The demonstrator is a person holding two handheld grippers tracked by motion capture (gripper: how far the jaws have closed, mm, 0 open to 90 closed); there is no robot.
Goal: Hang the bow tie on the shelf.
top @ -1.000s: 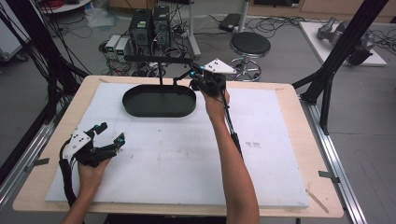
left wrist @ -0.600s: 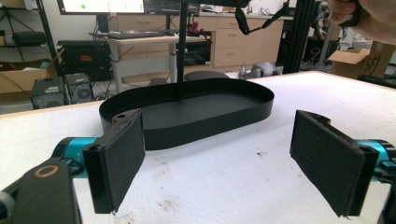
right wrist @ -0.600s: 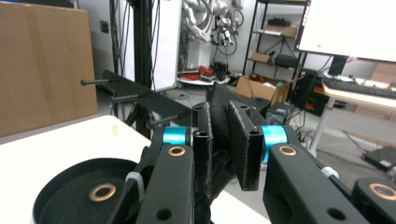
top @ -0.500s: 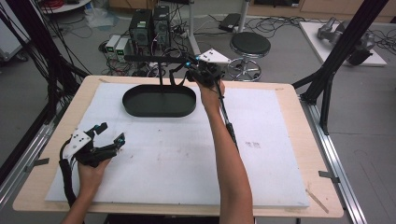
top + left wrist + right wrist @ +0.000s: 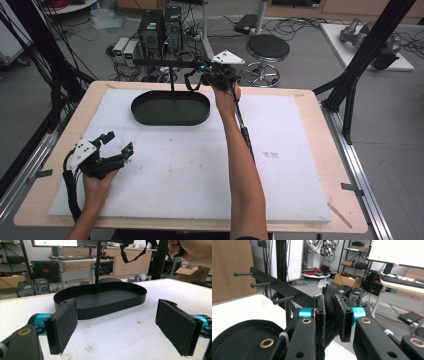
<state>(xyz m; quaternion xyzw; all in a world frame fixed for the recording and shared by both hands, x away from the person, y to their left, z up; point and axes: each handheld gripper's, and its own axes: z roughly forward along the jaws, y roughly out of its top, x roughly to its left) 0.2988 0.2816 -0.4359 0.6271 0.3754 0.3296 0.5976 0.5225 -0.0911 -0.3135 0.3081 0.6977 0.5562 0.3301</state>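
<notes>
A black stand has an oval tray base [image 5: 170, 107], a thin upright post [image 5: 172, 82] and a horizontal bar [image 5: 165, 62] with several pegs [image 5: 260, 285]. My right gripper [image 5: 217, 75] is raised at the bar's right end, over the table's far edge. Its jaws are shut on a black fabric strap [image 5: 328, 292]. The strap's loop [image 5: 130, 252] dangles beside the post. My left gripper [image 5: 118, 142] rests low on the white mat at the near left. It stands open, with nothing between its pads [image 5: 62, 325], and faces the tray [image 5: 100, 300].
A white mat [image 5: 280, 165] covers most of the wooden table [image 5: 320, 110]. Black frame struts [image 5: 360, 65] rise at both sides. A round stool [image 5: 267, 50] and computer towers [image 5: 160, 25] stand on the floor beyond the far edge.
My right hand has moved away from me toward the far edge and the bar, carrying the strap. The left gripper has stayed put.
</notes>
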